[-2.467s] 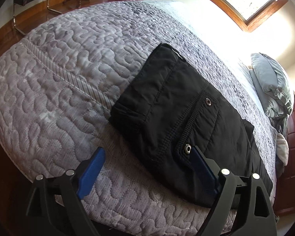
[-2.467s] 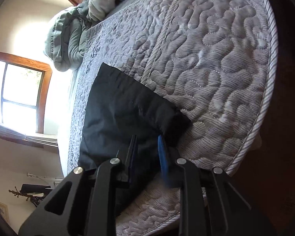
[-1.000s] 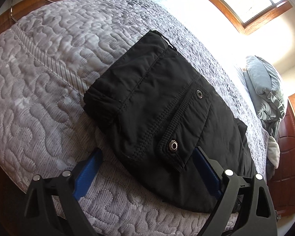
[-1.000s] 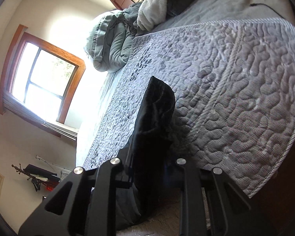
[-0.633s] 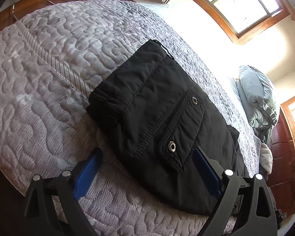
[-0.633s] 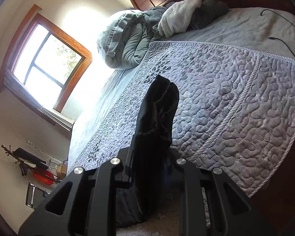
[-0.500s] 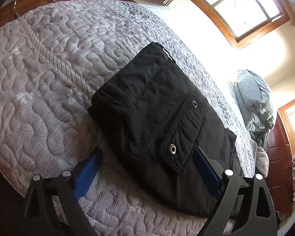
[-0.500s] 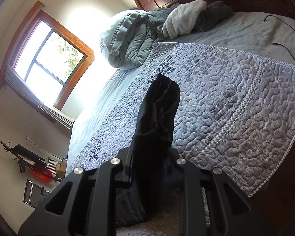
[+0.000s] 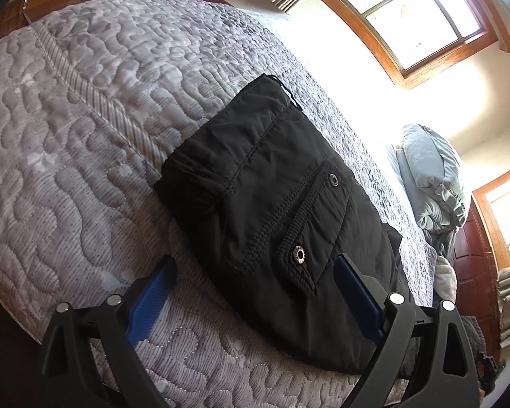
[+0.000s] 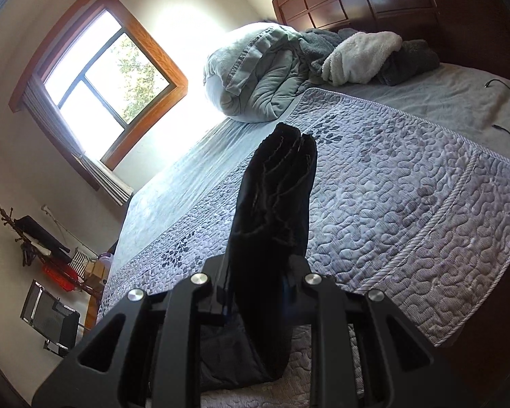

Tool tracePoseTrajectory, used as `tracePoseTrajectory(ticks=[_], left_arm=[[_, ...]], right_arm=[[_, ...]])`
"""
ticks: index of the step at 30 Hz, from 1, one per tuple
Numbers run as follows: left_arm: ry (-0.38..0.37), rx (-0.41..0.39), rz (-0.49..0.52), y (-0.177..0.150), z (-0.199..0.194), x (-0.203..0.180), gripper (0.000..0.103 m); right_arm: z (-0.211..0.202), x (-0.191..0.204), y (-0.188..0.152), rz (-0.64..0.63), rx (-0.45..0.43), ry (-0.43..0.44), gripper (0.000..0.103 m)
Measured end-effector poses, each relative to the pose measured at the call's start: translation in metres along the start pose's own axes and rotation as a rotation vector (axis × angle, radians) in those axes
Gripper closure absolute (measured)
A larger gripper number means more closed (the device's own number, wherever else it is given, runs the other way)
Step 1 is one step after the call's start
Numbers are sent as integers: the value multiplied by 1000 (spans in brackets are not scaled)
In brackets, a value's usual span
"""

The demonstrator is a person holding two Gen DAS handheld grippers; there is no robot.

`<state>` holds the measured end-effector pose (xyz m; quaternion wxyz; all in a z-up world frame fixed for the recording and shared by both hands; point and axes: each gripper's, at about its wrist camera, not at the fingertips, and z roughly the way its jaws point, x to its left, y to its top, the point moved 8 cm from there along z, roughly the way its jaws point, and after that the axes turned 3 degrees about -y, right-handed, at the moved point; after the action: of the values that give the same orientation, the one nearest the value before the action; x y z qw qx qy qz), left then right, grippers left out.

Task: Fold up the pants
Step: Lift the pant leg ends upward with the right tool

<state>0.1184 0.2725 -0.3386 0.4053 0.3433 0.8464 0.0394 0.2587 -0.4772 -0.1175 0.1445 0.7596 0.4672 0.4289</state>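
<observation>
Pants half lifted off the bed

Black pants (image 9: 275, 210) lie folded on the grey quilted bed (image 9: 85, 156), cargo pocket with two snaps facing up. Left tongs (image 9: 255, 292) stand wide apart just above the near edge of the cloth, gripping nothing. Right tongs (image 10: 256, 292) are clamped on a bunched end of the pants (image 10: 275, 204), which stands up between the jaws above the quilt. Rumpled bedding (image 10: 261, 74) sits by the headboard, near the window (image 10: 108, 71)

Daylight floods through the window (image 10: 108, 68), blowing out the wall (image 9: 374, 78) beside it; sharp focus, fisheye-bent, dark-vignetted edges.
</observation>
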Motion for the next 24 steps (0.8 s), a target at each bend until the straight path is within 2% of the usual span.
tracePoseTrajectory(ticks=[24], left_arm=[[-26,0,0,6,-15,12,9]], right_arm=[[1,106,-27,-242,4,-24,83]])
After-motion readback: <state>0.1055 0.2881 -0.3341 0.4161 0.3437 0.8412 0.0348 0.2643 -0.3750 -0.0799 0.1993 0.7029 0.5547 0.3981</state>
